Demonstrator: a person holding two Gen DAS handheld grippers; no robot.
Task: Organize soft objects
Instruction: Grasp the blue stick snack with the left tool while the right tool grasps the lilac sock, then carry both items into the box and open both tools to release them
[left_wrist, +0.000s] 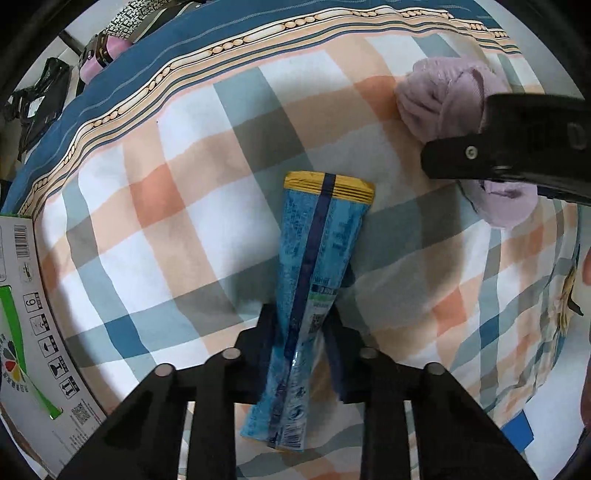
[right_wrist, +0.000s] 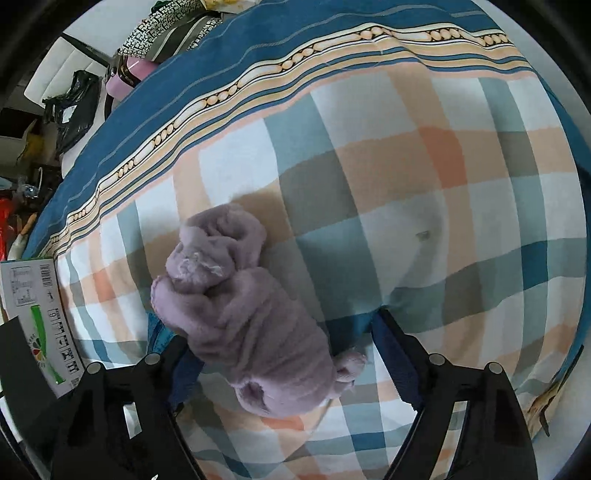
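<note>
A long blue packet with a yellow end (left_wrist: 317, 251) lies on the checked bedsheet (left_wrist: 166, 221), and my left gripper (left_wrist: 301, 325) is shut on its lower half. A rolled lilac fleece cloth (right_wrist: 243, 317) lies on the sheet between the wide-open fingers of my right gripper (right_wrist: 280, 332); its left finger (right_wrist: 181, 354) touches the cloth, the right finger stands apart. In the left wrist view the same cloth (left_wrist: 439, 99) shows at the upper right, partly hidden by the black right gripper (left_wrist: 517, 140).
A white cardboard box with green print (left_wrist: 26, 325) stands at the left edge of the bed, also in the right wrist view (right_wrist: 40, 317). Bags and clutter (right_wrist: 66, 110) sit beyond the blue bed border at the upper left.
</note>
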